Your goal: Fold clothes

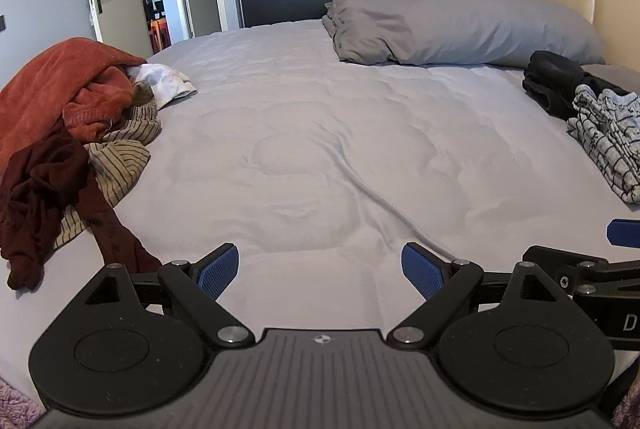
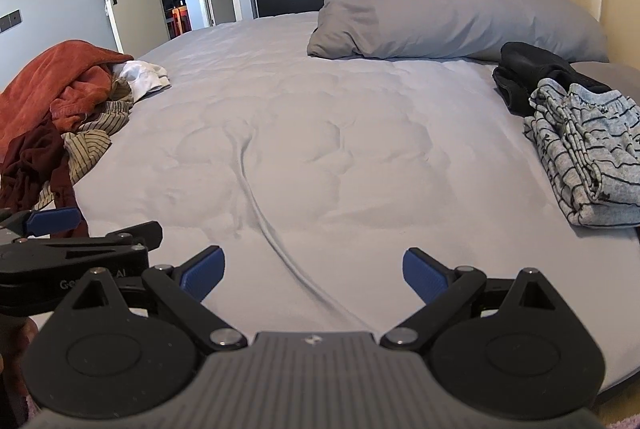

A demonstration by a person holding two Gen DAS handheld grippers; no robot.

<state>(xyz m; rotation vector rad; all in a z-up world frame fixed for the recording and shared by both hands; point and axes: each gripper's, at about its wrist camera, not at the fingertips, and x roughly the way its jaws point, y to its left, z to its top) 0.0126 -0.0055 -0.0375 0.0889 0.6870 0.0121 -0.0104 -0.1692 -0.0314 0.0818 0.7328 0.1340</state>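
Left wrist view looks across a grey bed (image 1: 300,157) with the left gripper (image 1: 320,271) spread wide and empty above bare sheet. The unfolded clothes pile (image 1: 68,133) sits off to its left, near the bed's edge — a rust-orange fleecy piece on top, a dark maroon garment (image 1: 44,197) trailing closest to the gripper, a striped beige one and something white behind. All of it looks soft, light and limp, so it should sag and bunch when lifted; I'd pinch the maroon piece at a hem or shoulder seam, not mid-cloth. The right gripper (image 2: 312,275) is likewise wide with nothing in it, just beside the left one. Already folded, I'd say: a grey striped stack (image 2: 588,165) and a black bundle (image 2: 532,77) on the right, near the pillow (image 2: 440,17).
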